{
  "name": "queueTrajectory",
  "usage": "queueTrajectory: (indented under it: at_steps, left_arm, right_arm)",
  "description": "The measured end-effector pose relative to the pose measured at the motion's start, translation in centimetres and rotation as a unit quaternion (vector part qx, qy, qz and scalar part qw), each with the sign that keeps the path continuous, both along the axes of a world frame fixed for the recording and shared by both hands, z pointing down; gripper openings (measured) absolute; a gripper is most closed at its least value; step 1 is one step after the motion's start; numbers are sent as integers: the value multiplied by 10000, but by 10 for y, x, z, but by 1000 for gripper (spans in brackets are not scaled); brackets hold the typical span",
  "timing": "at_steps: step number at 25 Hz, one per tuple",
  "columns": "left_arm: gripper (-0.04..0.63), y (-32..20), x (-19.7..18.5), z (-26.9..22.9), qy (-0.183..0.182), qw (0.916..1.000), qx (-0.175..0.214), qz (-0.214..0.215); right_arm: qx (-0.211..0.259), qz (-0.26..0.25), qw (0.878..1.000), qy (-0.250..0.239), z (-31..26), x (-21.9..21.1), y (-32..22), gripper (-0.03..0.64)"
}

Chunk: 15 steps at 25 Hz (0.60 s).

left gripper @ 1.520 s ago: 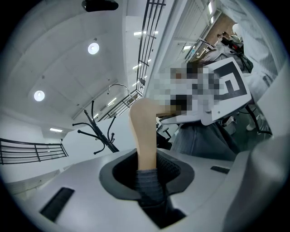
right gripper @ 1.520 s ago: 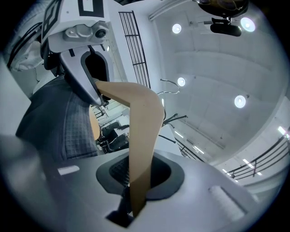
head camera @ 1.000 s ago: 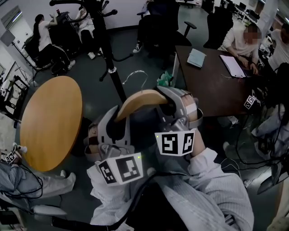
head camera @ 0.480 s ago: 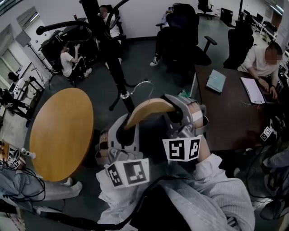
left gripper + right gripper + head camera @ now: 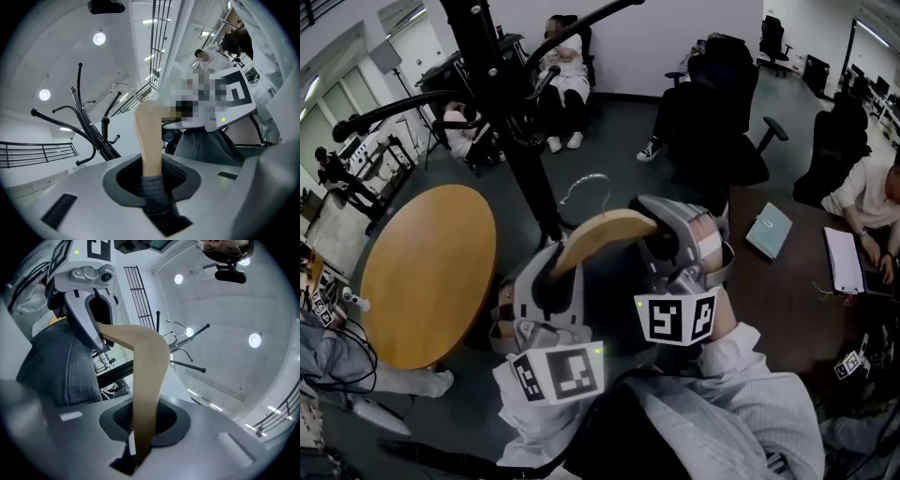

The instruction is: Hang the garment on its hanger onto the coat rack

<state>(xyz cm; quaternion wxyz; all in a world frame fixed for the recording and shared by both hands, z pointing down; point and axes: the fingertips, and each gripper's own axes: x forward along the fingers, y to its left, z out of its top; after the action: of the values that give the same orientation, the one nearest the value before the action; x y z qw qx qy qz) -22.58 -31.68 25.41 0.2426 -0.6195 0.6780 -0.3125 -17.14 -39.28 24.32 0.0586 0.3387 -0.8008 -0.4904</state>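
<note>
A curved wooden hanger [image 5: 602,234] with a metal hook [image 5: 586,186] is held up in front of me, and a dark grey garment [image 5: 609,305] hangs from it. My left gripper [image 5: 551,277] is shut on the hanger's left end [image 5: 150,136], with grey fabric [image 5: 154,194] caught between its jaws. My right gripper [image 5: 662,246] is shut on the right end [image 5: 146,380]. The black coat rack [image 5: 517,131] stands just beyond the hook, its arms spreading above. The rack [image 5: 89,126] shows in the left gripper view, and its arms [image 5: 187,345] in the right gripper view.
A round wooden table [image 5: 422,272] stands at the left of the rack. A dark desk [image 5: 787,291] with papers is at the right, with a person seated at it. Black office chairs [image 5: 722,122] and other seated people are farther back.
The coat rack's pole and arms have grown larger and closer in the head view. The hanger's hook now sits nearer the pole. Both grippers keep their hold.
</note>
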Motion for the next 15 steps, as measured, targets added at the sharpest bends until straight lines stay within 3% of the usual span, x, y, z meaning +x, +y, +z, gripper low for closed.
queueTrajectory:
  at_steps: [7,15]
  left_arm:
    - [91,-19,-34,-24,216,9988,62,-444]
    - [91,-42,-78,-25,259,9982,-72,-538]
  right_arm:
    - [137,-447,9988,122,-27,-42,-23,40]
    - [-81,-614,9978,242,-27,-88,-47,40]
